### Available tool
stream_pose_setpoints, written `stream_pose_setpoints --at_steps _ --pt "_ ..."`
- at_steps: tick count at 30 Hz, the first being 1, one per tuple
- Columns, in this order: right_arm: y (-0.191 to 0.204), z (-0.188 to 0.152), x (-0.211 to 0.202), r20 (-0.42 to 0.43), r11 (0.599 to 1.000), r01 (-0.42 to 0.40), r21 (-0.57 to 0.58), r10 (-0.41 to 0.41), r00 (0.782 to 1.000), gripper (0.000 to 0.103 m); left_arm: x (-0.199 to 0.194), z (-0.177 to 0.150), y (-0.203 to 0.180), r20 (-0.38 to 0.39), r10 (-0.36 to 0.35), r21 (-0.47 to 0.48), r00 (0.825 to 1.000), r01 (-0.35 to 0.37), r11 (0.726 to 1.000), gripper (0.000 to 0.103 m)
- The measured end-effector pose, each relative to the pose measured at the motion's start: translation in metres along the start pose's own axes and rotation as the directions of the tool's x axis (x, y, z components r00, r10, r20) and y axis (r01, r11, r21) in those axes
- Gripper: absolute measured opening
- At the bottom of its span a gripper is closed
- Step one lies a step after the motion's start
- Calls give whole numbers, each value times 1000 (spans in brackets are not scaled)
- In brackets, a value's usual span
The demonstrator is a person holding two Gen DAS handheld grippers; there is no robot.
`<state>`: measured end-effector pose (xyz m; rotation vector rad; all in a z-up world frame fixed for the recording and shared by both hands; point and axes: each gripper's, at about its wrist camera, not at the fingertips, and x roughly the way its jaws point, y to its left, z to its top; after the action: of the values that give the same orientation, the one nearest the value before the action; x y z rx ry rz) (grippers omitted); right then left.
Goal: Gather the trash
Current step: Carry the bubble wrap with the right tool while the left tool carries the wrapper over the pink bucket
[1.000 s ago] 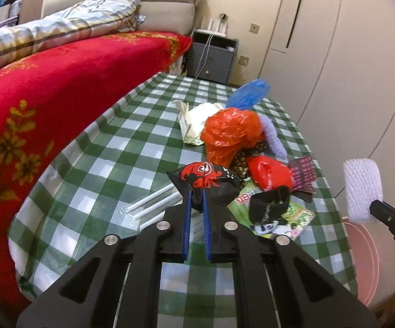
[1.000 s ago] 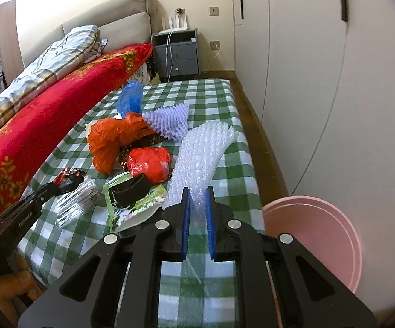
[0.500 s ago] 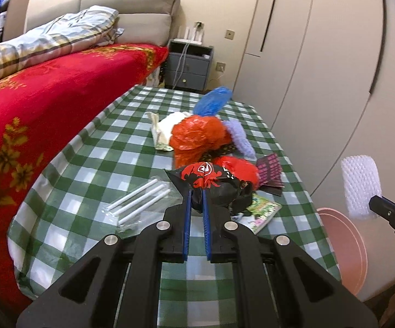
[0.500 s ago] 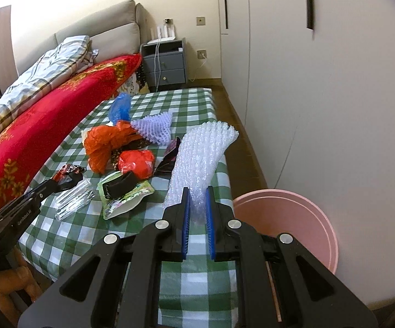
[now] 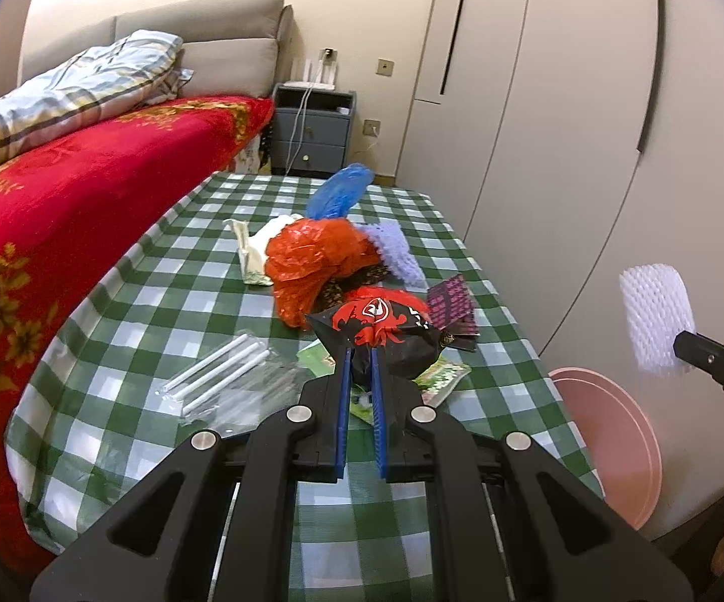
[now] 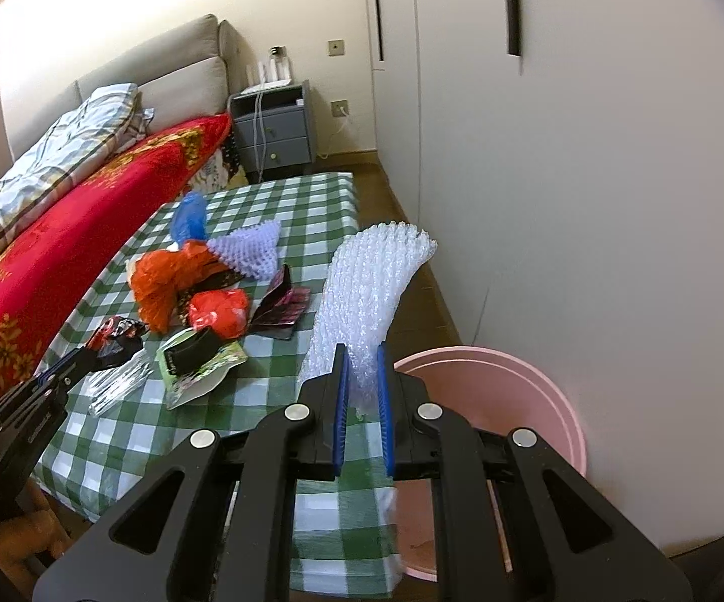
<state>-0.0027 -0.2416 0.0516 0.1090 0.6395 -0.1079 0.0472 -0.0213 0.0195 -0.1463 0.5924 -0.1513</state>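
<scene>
A green-checked table bears an orange bag, straws and wrappers.

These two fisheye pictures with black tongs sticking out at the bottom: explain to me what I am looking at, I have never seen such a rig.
No robot here: a person carries a hand-held gripper in each hand, each with a camera looking forward along its two blue-padded fingers.

The left wrist view shows the left gripper shut on a black and red snack wrapper. The right wrist view shows the right gripper shut on a white foam net sleeve. Each gripper also appears at the edge of the other's picture.

Below is a table with a green checked cloth. On it lie an orange plastic bag, a blue bag, a purple foam net, clear-wrapped straws and other wrappers. A pink bin stands on the floor beside the table, probably for the trash.
</scene>
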Motion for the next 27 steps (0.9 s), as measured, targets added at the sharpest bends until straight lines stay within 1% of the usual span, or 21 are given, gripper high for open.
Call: stream_pose_setpoints --at_steps 9,15,21,27 --pt "-19 2 -1 -6 998 50 26 -50 999 11 5 -2 -22 -2 -48 34 999 48 998 8" --pt "-32 -1 0 -16 995 84 44 -83 996 11 12 -4 -46 -12 -92 61 996 93 994 8" --pt "-47 -3 2 -32 989 124 80 -122 992 11 21 -8 -71 -28 -137 86 990 139 987 8" --pt "-63 -3 7 -46 980 158 122 -153 987 11 30 -12 -101 -34 -186 135 982 189 973 8"
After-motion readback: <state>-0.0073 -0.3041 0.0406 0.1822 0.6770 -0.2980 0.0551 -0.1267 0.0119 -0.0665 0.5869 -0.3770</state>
